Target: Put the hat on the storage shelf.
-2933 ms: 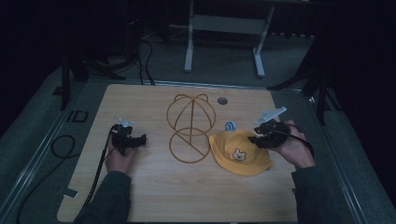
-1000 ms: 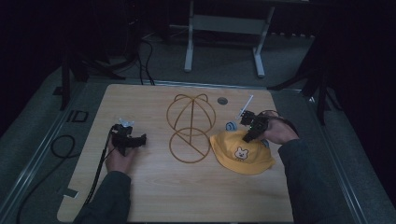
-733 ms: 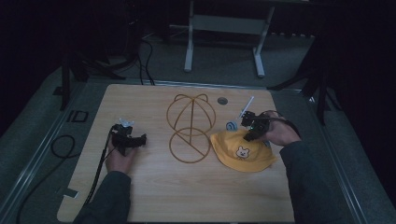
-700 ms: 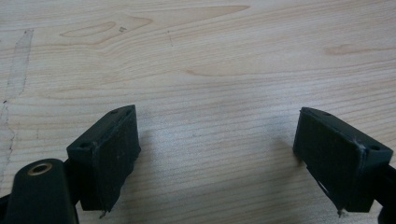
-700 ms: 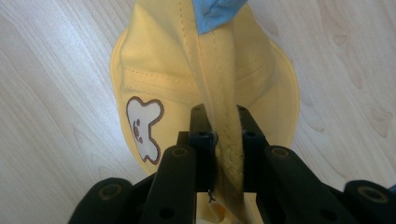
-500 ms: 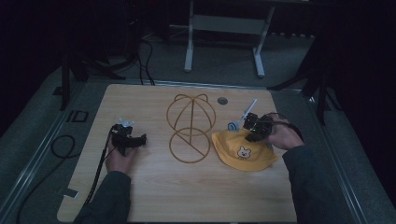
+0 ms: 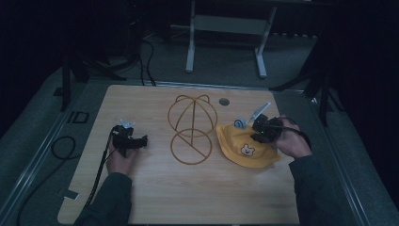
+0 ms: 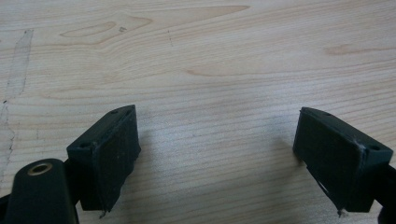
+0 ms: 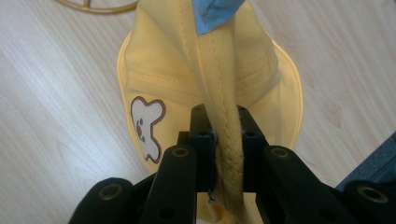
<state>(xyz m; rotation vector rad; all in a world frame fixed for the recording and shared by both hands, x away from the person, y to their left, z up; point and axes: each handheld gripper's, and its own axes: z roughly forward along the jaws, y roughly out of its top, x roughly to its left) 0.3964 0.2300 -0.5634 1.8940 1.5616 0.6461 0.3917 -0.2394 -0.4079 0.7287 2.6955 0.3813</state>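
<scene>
A: Any writing or brand you can read on the yellow hat (image 7: 244, 148)?

B: None that I can make out. There is a white bear face outlined in brown (image 9: 145, 126) on it, and a blue patch (image 9: 214, 13) near its far end, too blurred to tell what it is.

A: Where is the hat?

B: On the right part of the wooden table (image 7: 155, 197), just right of the gold wire hat stand (image 7: 192, 127), whose round base lies close to the brim. Part of the hat rests on the wood; a fold of its cloth is pulled up.

A: And the right gripper (image 9: 218, 140)?

B: Its jaws are pressed together on that stitched fold of yellow cloth, which runs up between them in the right gripper view. In the high view the right gripper (image 7: 262, 132) sits over the hat's far right side.

A: The left gripper (image 8: 215, 154)?

B: Jaws spread wide, bare wood between them. In the high view the left gripper (image 7: 134, 140) rests on the table's left part, well apart from the stand.

A: What differs from a second ago?

B: The right hand has lifted a little and drawn the pinched fold with it; the hat looks slightly bunched. The left hand has kept its place.
</scene>
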